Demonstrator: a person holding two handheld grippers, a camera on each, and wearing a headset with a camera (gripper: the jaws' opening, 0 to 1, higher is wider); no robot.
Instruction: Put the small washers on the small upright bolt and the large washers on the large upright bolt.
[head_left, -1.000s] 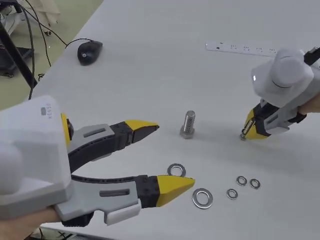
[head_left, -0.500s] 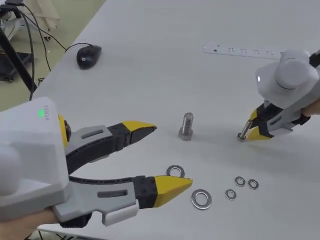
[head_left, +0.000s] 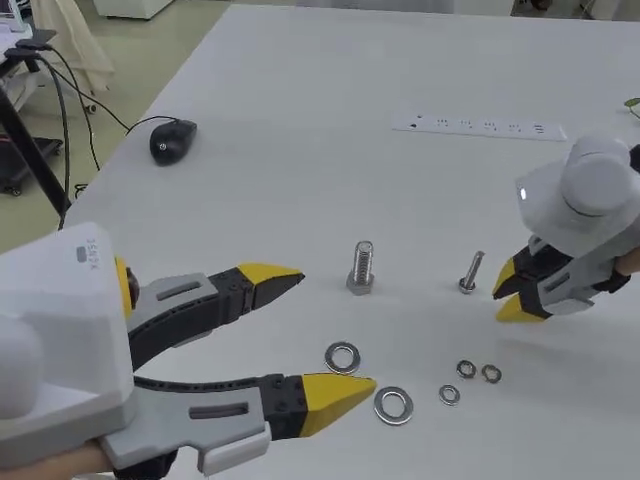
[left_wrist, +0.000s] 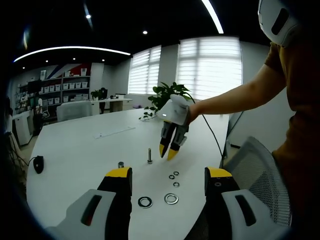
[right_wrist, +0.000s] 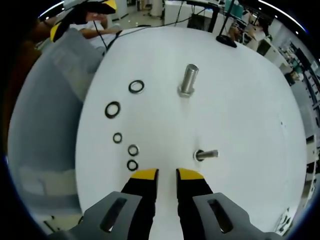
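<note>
Nearest the person, the grey, yellow-tipped left gripper (head_left: 328, 330) hangs on the near side of the large steel upright bolt (head_left: 362, 267), jaws spread wide and empty. Two large steel washers (head_left: 342, 356) lie flat on the white table (head_left: 300, 120) just in front of that bolt, with three small steel washers (head_left: 466, 369) clustered to its near right. The small upright bolt (head_left: 470, 272) stands to its right. Further right is the right gripper (head_left: 508, 293), jaws slightly parted, gripping nothing. Beyond the large bolt lie a white power strip (head_left: 480, 127) and, far left, a black computer mouse (head_left: 172, 138).
</note>
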